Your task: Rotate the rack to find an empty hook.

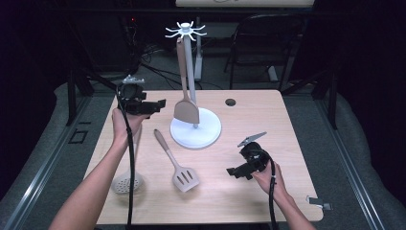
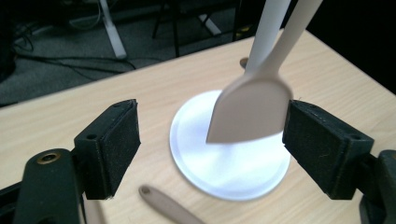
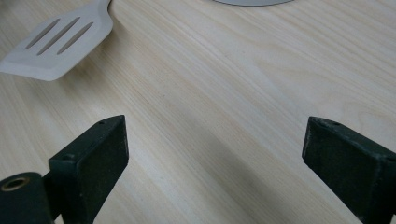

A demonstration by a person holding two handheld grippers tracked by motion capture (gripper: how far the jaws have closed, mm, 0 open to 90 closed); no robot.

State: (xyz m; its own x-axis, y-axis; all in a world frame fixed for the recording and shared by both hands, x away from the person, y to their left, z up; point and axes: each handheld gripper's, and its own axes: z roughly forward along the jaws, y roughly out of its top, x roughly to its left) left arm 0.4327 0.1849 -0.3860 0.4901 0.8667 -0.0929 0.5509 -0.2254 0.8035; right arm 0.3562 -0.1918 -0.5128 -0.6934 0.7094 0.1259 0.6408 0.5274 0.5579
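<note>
A white utensil stand (image 1: pixel 196 130) with a hook crown rises at the table's back centre. A beige solid spatula (image 1: pixel 186 111) hangs from it, blade just above the round base. My left gripper (image 1: pixel 158 104) is held level to the left of that blade, open and holding nothing. In the left gripper view the blade (image 2: pixel 250 109) hangs just beyond the jaws, close to the right pad (image 2: pixel 322 144), over the base (image 2: pixel 224 168). A slotted spatula (image 1: pixel 184 177) lies on the table. My right gripper (image 1: pixel 235 171) hovers open to its right, empty, with the slotted head (image 3: pixel 60 44) ahead.
A perforated skimmer (image 1: pixel 127 182) lies at the front left under my left forearm. A round cable hole (image 1: pixel 230 102) sits in the wooden table (image 1: pixel 287 143) behind the stand. A small metal clip (image 1: pixel 320 202) lies at the front right corner. A chair (image 1: pixel 268 38) stands behind.
</note>
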